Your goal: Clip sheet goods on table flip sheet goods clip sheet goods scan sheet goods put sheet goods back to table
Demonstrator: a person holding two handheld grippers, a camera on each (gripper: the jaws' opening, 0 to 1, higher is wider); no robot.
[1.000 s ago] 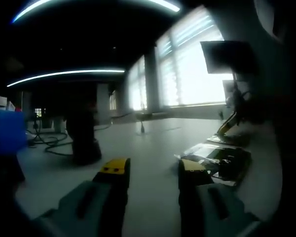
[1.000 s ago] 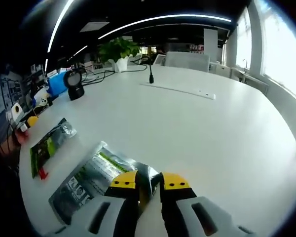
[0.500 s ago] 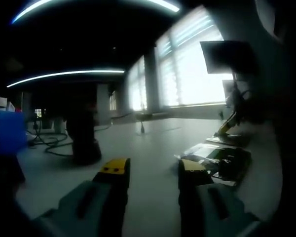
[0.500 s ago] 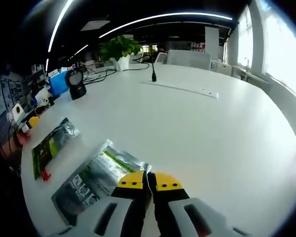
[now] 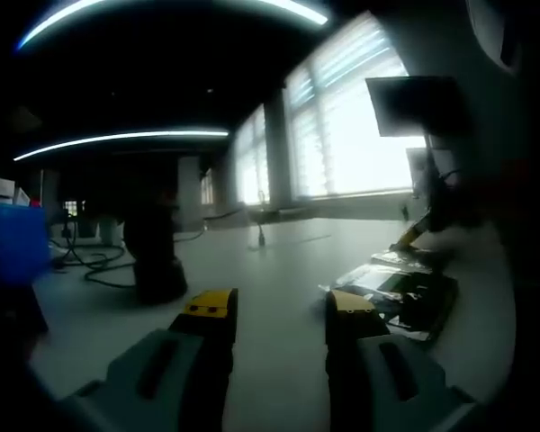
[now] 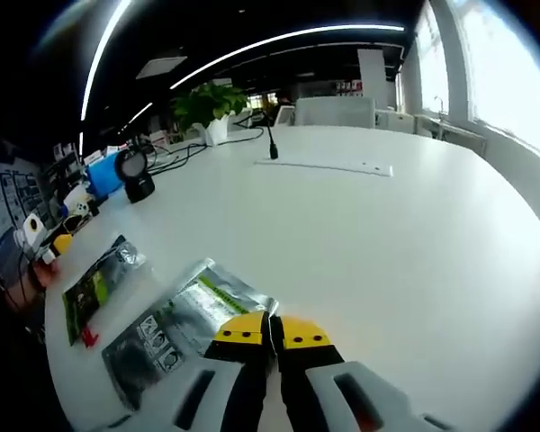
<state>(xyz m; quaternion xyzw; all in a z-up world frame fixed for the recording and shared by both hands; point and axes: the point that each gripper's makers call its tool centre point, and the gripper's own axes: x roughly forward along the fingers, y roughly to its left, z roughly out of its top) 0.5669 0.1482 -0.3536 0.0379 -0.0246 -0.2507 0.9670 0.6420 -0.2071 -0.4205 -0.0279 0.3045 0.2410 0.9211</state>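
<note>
In the right gripper view my right gripper [image 6: 270, 330] is shut on the near corner of a silver foil packet [image 6: 175, 319] with green print, which lies on the white table [image 6: 369, 225]. A second, smaller packet [image 6: 97, 278] lies to its left. In the left gripper view my left gripper [image 5: 274, 310] stands open low over the table, with nothing between its yellow-tipped fingers. Dark packets [image 5: 400, 292] lie to its right there.
A black scanner stand [image 6: 137, 171] sits at the far left of the table, seen also as the dark scanner stand [image 5: 155, 256] in the left gripper view. A potted plant [image 6: 207, 106], a microphone [image 6: 270, 139], cables and a blue box [image 5: 13, 241] stand farther back.
My right gripper closed from a narrow gap onto the silver packet's corner, and its view rose slightly. The left gripper has stayed put and open.
</note>
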